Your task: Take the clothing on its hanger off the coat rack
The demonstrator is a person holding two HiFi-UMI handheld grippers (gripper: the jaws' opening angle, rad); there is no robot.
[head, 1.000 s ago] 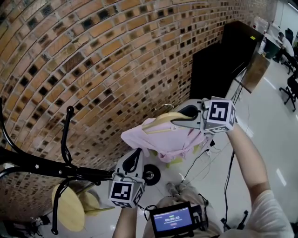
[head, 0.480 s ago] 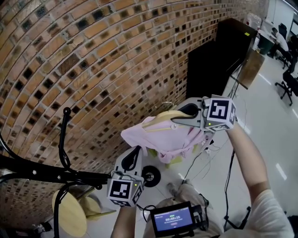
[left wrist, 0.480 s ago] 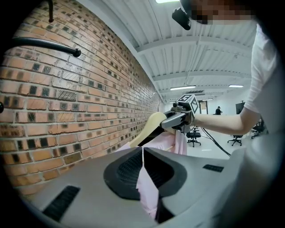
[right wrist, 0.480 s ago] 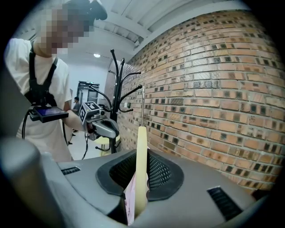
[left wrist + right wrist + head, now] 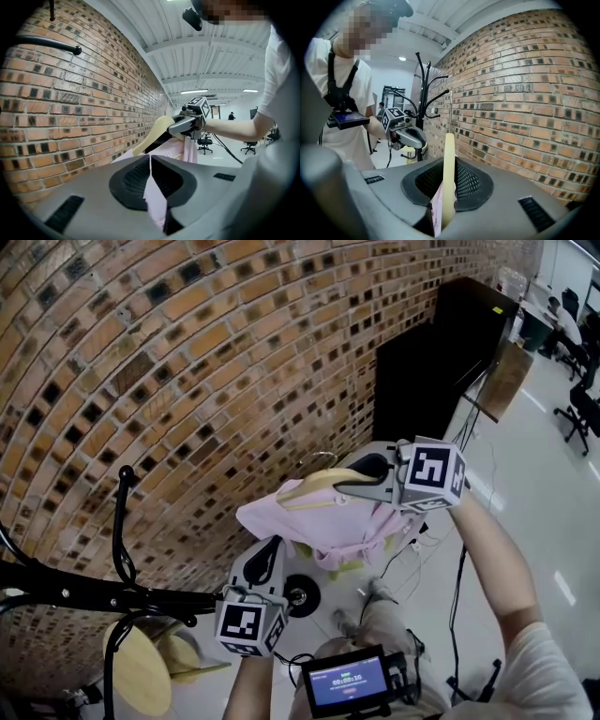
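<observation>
Presently, right gripper (image 5: 349, 481) clamped on wooden hanger (image 5: 305, 491), left gripper (image 5: 274, 549) pinching pink garment (image 5: 328, 531), coat rack (image 5: 94, 594) apart at eight o'clock.

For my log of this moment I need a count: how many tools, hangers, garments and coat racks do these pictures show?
tools: 2 (left tool, right tool)
wooden hanger: 1
pink garment: 1
black coat rack: 1
total: 5
</observation>
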